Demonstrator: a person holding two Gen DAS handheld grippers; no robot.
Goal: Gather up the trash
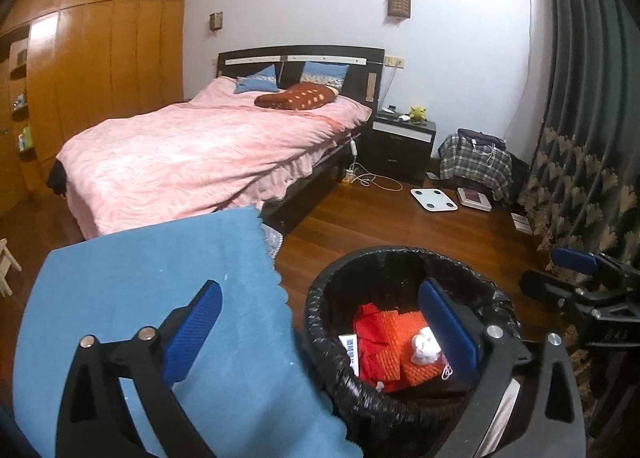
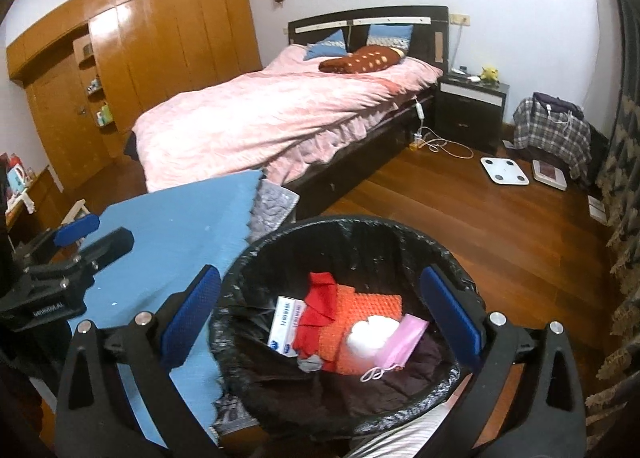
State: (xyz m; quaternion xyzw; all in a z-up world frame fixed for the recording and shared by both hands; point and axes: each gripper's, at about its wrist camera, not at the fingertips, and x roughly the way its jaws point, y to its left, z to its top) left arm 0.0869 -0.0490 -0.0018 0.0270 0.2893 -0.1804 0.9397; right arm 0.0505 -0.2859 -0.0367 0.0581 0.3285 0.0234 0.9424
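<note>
Bed [image 2: 280,113]: lying under a pink cover, filling the far side of the room.
Tabletop [image 1: 152,298]: carrying a blue cloth, sitting just beside the bin.
Bin [image 2: 256,258]: standing on the wood floor, black-lined, holding red cloth, a white box [image 2: 285,320], a pink mask [image 2: 400,338].
Left gripper [image 1: 320,330]: jaws released, gripping nothing.
Right gripper [image 2: 320,318]: jaws released, hovering over the bin.

No fully legible text. White box [image 2: 285,325] in bin [image 2: 280,234]: blue print, too blurred to read. Left gripper [image 2: 76,236] body carries white lettering (appears mirrored/inverted, approx. "UNIVERSAL", uncertain). Nothing else readable.
</note>
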